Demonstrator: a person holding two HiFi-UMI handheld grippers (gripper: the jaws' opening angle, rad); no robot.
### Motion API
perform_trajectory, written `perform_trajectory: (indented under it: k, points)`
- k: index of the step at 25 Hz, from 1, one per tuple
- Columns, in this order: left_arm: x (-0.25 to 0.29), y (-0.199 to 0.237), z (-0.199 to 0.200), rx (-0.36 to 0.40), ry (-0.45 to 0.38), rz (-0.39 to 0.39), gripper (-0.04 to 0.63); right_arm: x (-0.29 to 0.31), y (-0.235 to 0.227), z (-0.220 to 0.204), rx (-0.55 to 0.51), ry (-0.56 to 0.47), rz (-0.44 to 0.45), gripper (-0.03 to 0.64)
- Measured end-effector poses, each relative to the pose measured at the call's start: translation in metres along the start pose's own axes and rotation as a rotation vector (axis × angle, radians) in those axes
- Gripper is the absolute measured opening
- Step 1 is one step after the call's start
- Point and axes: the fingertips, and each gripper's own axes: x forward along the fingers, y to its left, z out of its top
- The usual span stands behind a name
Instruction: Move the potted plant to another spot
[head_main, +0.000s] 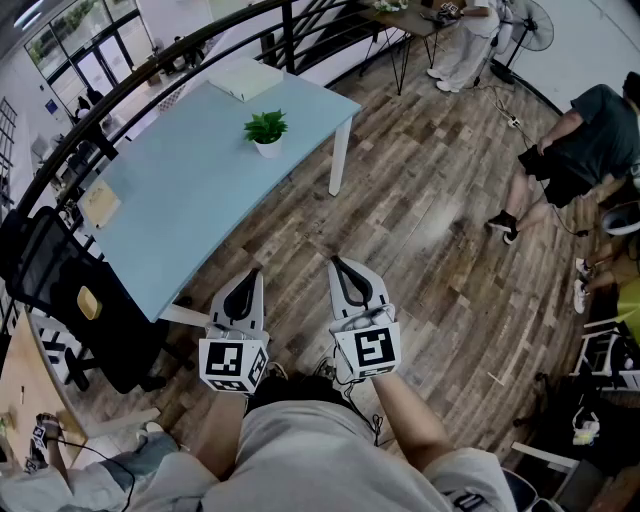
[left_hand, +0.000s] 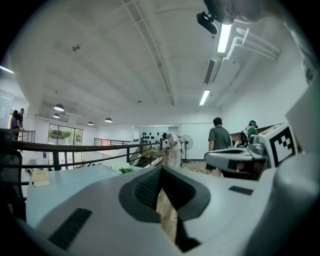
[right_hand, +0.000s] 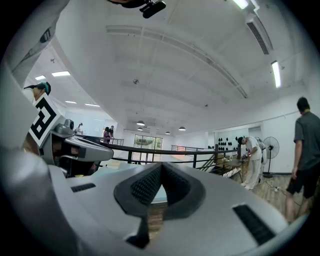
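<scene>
- Open loft with a wood floor; a pale blue desk fills the upper left.
- A black chair sits at the desk's lower-left edge, off the likely approach.
- The potted plant stands upper centre, near the desk's right edge. It is probably light, with a rigid, smooth pot and delicate leaves, so the pot wall looks the best place to grip.
- The left tool and right tool, at lower centre, have their jaws together and empty, well apart from the plant.

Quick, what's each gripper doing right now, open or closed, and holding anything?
Left gripper: closed, nothing between its jaws.
Right gripper: closed, nothing between its jaws.
</scene>
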Motion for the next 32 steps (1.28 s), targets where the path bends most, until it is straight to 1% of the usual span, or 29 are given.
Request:
perform_trajectory:
  k: [6, 8, 10, 11, 16, 17, 19, 22, 27, 30, 32]
  points:
    - [0.000, 0.002, -0.009, -0.009, 0.019, 0.010, 0.011, -0.001, 0.005, -0.011, 0.013, 0.025, 0.021, 0.003]
    - [0.000, 0.003, -0.014, -0.013, 0.030, 0.008, 0.011, -0.002, 0.006, -0.017, 0.073, 0.023, 0.045, 0.003]
    - [0.001, 0.005, -0.019, -0.016, 0.043, 0.008, 0.011, -0.003, 0.007, -0.022, 0.148, 0.012, 0.096, 0.003]
    - [0.002, 0.005, -0.022, -0.017, 0.049, 0.008, 0.011, -0.005, 0.008, -0.026, 0.164, 0.019, 0.116, 0.003]
    - [0.002, 0.000, -0.038, -0.012, 0.088, 0.001, 0.011, -0.026, 0.002, -0.042, 0.114, 0.061, 0.150, 0.005]
    - [0.002, -0.003, -0.041, -0.014, 0.092, 0.000, 0.011, -0.031, 0.000, -0.045, 0.114, 0.066, 0.157, 0.023]
    - [0.001, -0.012, -0.045, -0.022, 0.097, -0.007, 0.011, -0.039, -0.003, -0.054, 0.118, 0.084, 0.172, 0.099]
    - [0.000, -0.020, -0.052, -0.040, 0.117, -0.022, 0.011, -0.040, -0.005, -0.073, 0.117, 0.118, 0.179, 0.129]
    - [0.001, -0.004, -0.071, -0.053, 0.179, -0.002, 0.011, -0.022, 0.006, -0.086, 0.132, 0.197, 0.203, 0.191]
    - [0.015, 0.000, -0.079, -0.058, 0.198, -0.013, 0.011, -0.009, 0.006, -0.101, 0.154, 0.183, 0.203, 0.221]
    - [0.030, 0.006, -0.078, -0.064, 0.199, -0.021, 0.011, 0.003, 0.001, -0.102, 0.155, 0.185, 0.196, 0.230]
